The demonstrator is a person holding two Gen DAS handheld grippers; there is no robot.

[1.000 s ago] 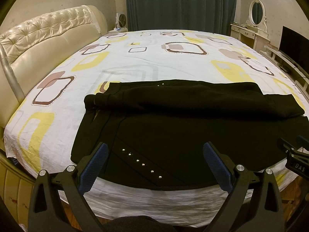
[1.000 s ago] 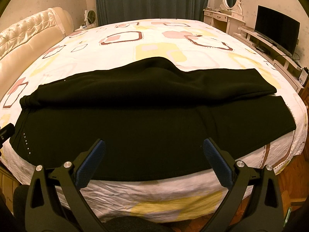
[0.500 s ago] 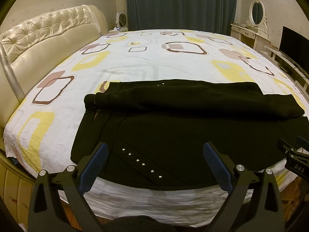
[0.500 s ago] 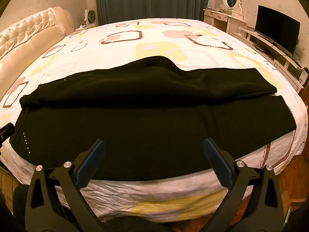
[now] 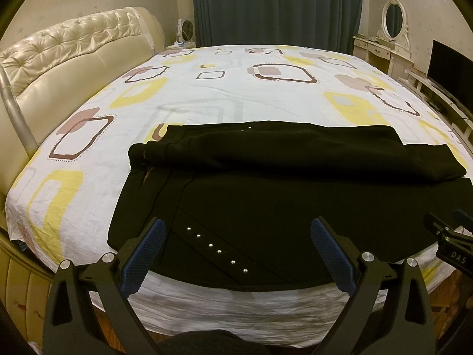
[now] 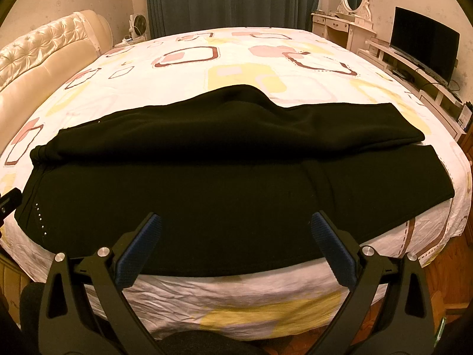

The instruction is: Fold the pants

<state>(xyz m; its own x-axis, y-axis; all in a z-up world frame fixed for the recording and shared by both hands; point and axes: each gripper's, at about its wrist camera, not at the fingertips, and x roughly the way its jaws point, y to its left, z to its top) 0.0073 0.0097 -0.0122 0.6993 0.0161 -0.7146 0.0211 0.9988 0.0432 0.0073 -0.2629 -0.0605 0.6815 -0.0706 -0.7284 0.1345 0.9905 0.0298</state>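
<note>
Black pants (image 5: 266,195) lie sideways across the near part of the bed, one leg folded over the other, waist end at the left with a row of silver studs (image 5: 218,251). The pants also fill the right wrist view (image 6: 221,183), leg ends at the right. My left gripper (image 5: 236,254) is open and empty, held above the near edge of the pants by the waist. My right gripper (image 6: 235,248) is open and empty above the near edge further right. Part of the right gripper shows at the left view's right edge (image 5: 449,239).
The bed (image 5: 236,88) has a white sheet with yellow and brown squares. A padded cream headboard (image 5: 68,56) stands at the left. A dressing table with mirror (image 6: 348,17) and a TV (image 6: 422,47) stand at the right. Dark curtains (image 5: 275,6) hang behind.
</note>
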